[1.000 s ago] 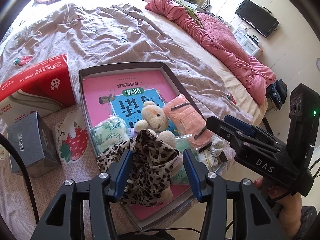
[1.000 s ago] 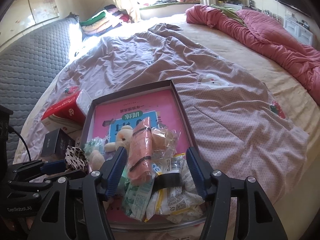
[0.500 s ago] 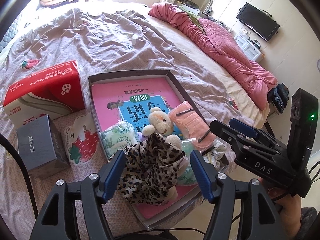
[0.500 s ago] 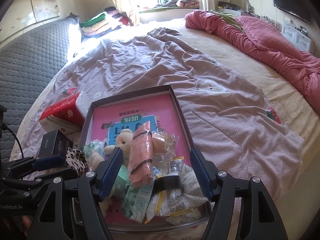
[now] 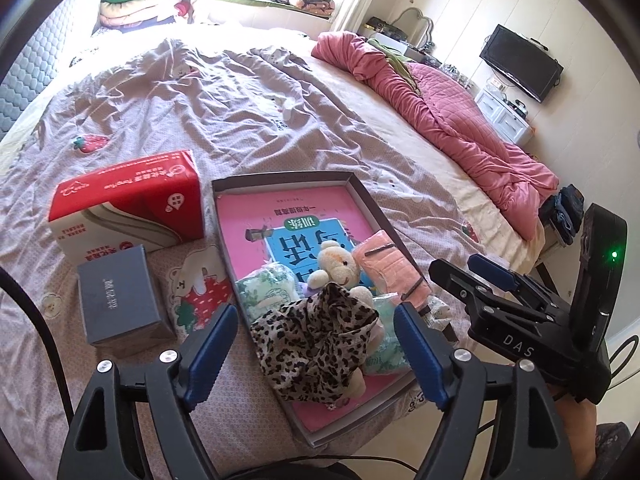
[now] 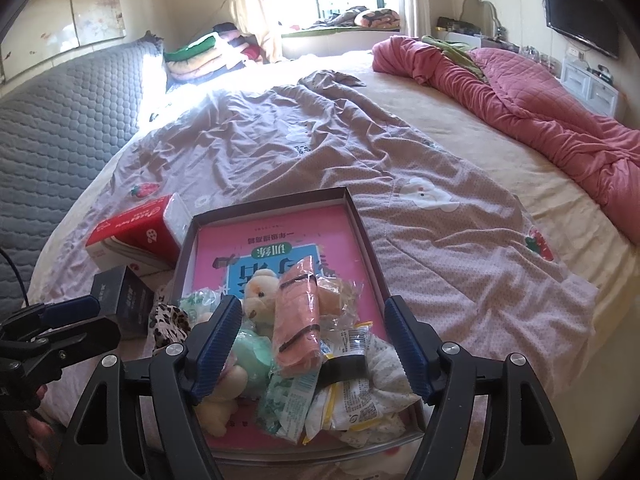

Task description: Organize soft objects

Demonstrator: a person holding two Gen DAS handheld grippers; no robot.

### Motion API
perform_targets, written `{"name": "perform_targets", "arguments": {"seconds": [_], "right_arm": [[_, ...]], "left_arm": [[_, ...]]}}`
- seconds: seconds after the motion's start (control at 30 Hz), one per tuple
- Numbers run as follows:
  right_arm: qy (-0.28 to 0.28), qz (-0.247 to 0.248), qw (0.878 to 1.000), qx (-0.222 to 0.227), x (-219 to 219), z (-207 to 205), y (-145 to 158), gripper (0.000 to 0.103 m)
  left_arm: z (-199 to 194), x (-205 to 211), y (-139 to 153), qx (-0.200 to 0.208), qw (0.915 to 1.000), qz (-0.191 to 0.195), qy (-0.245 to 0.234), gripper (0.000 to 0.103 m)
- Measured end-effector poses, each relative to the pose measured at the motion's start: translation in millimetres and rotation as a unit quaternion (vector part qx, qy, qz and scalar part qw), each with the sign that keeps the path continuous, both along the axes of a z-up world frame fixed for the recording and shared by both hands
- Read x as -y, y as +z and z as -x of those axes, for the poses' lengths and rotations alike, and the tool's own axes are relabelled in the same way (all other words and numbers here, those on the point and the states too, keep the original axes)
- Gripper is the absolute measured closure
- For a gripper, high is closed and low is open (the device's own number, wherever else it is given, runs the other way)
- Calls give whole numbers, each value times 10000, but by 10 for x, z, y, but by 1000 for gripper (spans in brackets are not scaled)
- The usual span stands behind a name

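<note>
A: Leopard-print cloth lies heaped at the near end of the shallow box on the bed, against the teddy bear.

B: And the left tool?

A: Its jaws have just been opening; they stand wide, clear of the cloth between them.

B: The right tool?

A: Wide apart too, holding nothing, above the rolled pink cloth and snack packets.
</note>
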State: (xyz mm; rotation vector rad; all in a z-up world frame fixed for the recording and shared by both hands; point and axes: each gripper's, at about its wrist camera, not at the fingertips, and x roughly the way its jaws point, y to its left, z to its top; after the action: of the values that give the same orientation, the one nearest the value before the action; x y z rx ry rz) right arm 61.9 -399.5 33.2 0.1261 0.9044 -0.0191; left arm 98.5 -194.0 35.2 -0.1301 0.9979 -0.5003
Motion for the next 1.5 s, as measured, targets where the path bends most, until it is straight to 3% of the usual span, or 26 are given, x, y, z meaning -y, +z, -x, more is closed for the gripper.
{"name": "perform_targets", "arguments": {"seconds": [0.77, 1.17, 1.5], "right_arm": [[316, -29, 9970, 703, -441, 552, 551, 27], [643, 40, 9950, 764, -814, 1011, 585, 26], [359, -54, 9961, 808, -943, 1314, 595, 26]], "left_arm": [[415, -615, 287, 471, 9948, -365, 822, 21], [874, -775, 283, 602, 9914, -671, 945, 21], [1092, -821, 281, 592, 9897, -838, 1003, 21]]}}
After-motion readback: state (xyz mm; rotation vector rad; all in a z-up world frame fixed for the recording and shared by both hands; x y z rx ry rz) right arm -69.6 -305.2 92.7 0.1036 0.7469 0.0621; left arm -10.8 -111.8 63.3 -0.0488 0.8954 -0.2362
